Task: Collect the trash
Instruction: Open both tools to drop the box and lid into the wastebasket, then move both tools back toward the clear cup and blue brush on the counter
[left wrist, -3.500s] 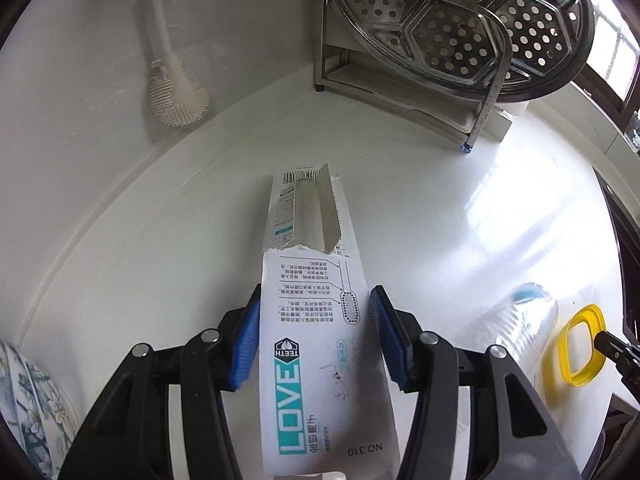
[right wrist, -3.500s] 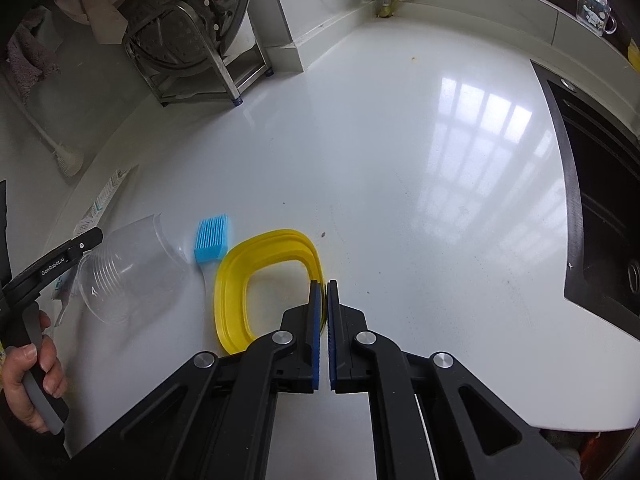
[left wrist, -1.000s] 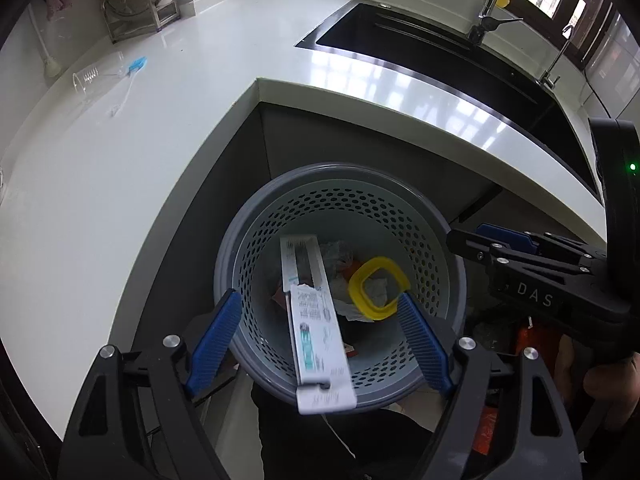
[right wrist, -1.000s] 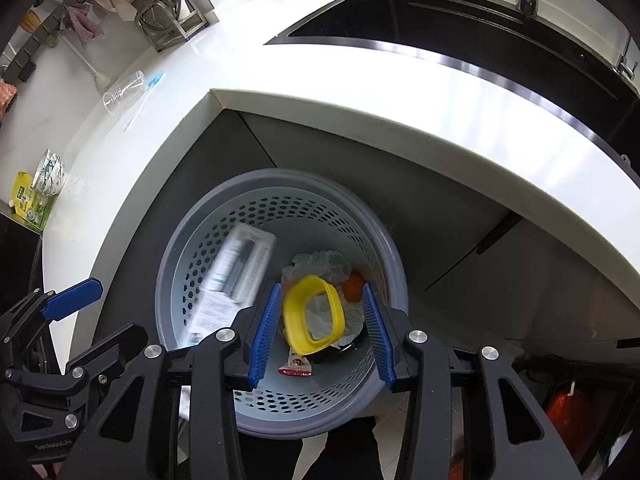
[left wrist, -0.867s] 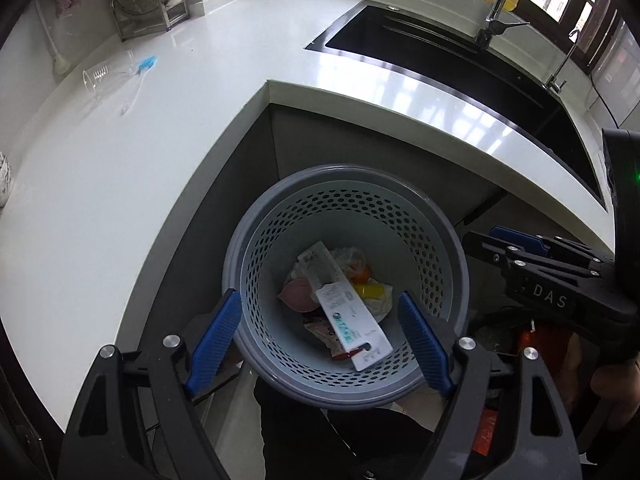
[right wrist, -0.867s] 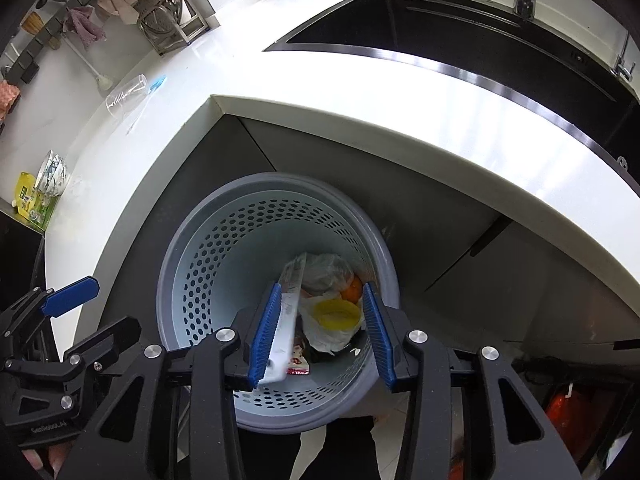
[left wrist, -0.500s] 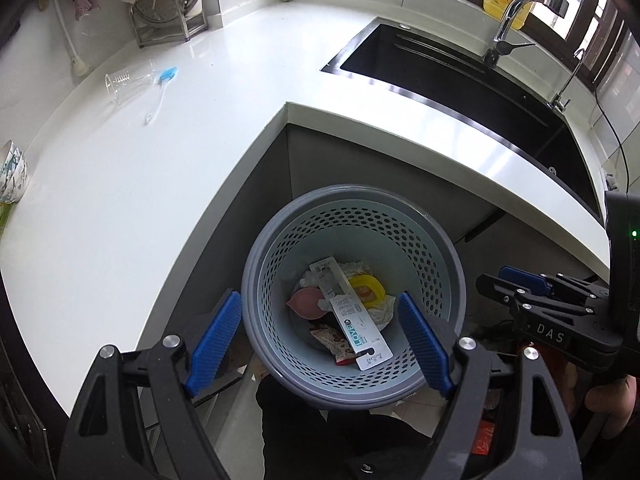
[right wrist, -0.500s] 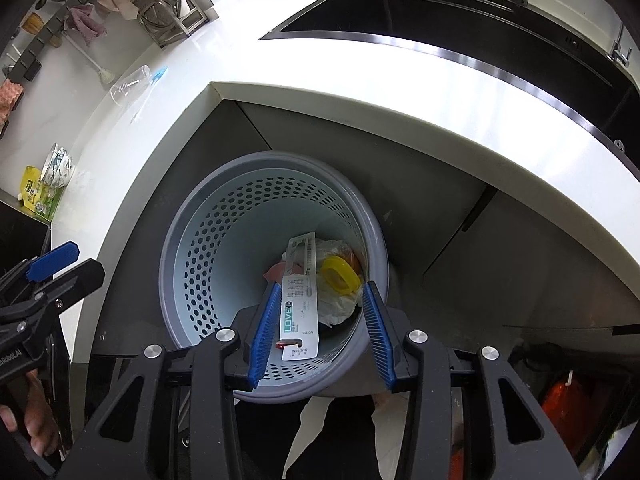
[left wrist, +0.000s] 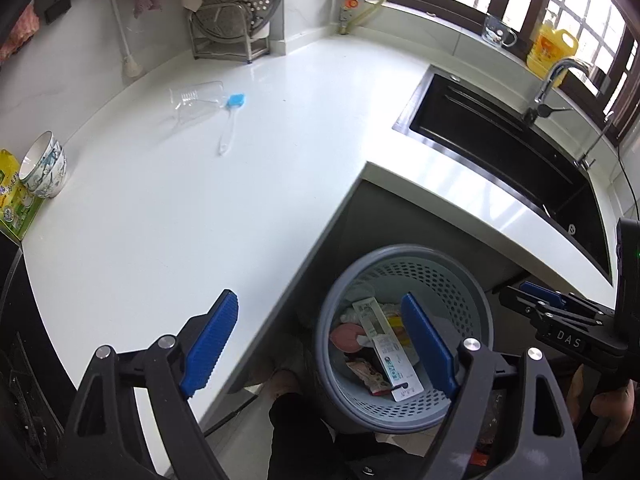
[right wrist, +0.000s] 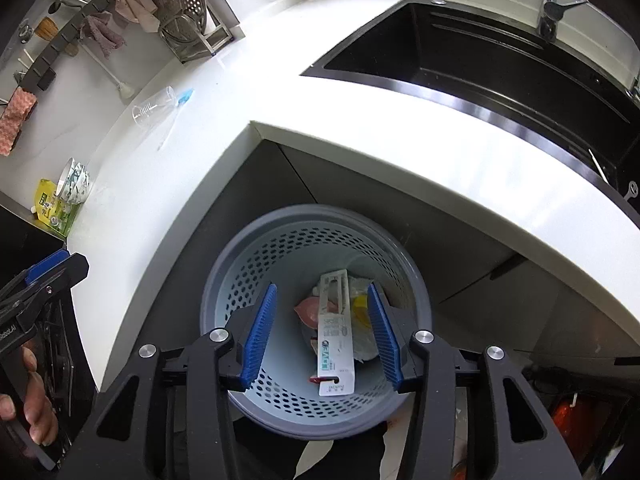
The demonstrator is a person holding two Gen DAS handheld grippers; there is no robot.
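Observation:
A grey perforated trash basket (left wrist: 472, 312) (right wrist: 256, 256) stands on the floor below the white counter's corner. Inside it lie the white toothbrush package (left wrist: 390, 350) (right wrist: 335, 332), the yellow ring (right wrist: 360, 305) and other scraps. My left gripper (left wrist: 320, 344) is open and empty, above the counter's edge and the basket's left rim. My right gripper (right wrist: 323, 334) is open and empty, right above the basket's mouth. On the counter lie a clear plastic cup (left wrist: 196, 100) (right wrist: 154, 107) on its side and a blue-headed brush (left wrist: 230, 120) (right wrist: 178, 110).
The white counter (left wrist: 180, 200) bends around the basket. A black sink (left wrist: 500, 140) with a tap is at the right. A stack of bowls (left wrist: 42, 170) and a yellow-green packet (left wrist: 10, 204) sit at the left edge. A steamer rack (left wrist: 232, 24) stands at the back wall.
Both grippers opened and dropped the package and yellow ring into the basket. The left gripper has since swung left and up, toward the counter. The right stays over the basket.

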